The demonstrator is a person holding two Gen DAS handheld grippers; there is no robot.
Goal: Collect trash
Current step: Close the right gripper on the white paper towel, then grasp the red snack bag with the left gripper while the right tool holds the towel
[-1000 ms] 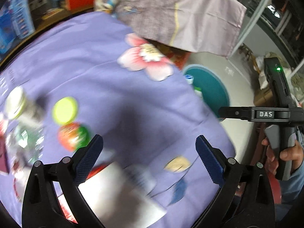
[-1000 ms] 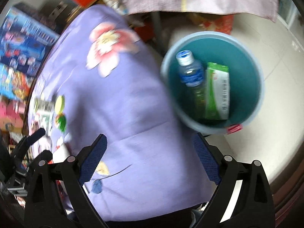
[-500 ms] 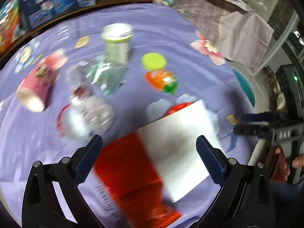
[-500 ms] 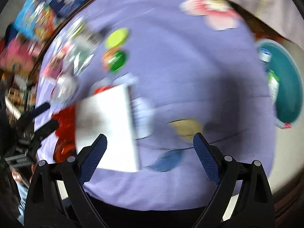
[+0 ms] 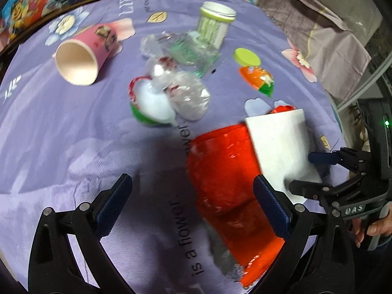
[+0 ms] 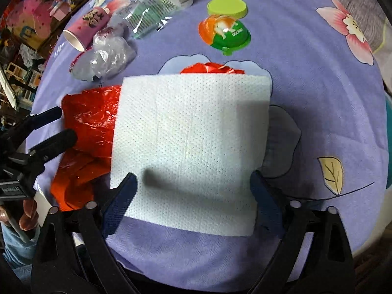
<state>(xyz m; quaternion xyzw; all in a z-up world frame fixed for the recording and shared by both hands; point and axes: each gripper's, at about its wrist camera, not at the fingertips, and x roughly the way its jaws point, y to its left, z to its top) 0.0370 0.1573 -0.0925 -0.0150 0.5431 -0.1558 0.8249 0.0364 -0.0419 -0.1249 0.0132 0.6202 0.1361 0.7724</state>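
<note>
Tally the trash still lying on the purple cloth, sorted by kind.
Paper napkin: 1
Red plastic bag: 1
Clear plastic wrappers: 2
Pink paper cup: 1
White jar: 1
Lime lid: 1
Foil-lidded snack cups: 2
Total: 9

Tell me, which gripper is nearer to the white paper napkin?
Right. The right gripper is open directly over the near edge of the white paper napkin. The left gripper, also open, sits off its left side, over the red plastic bag.
</note>
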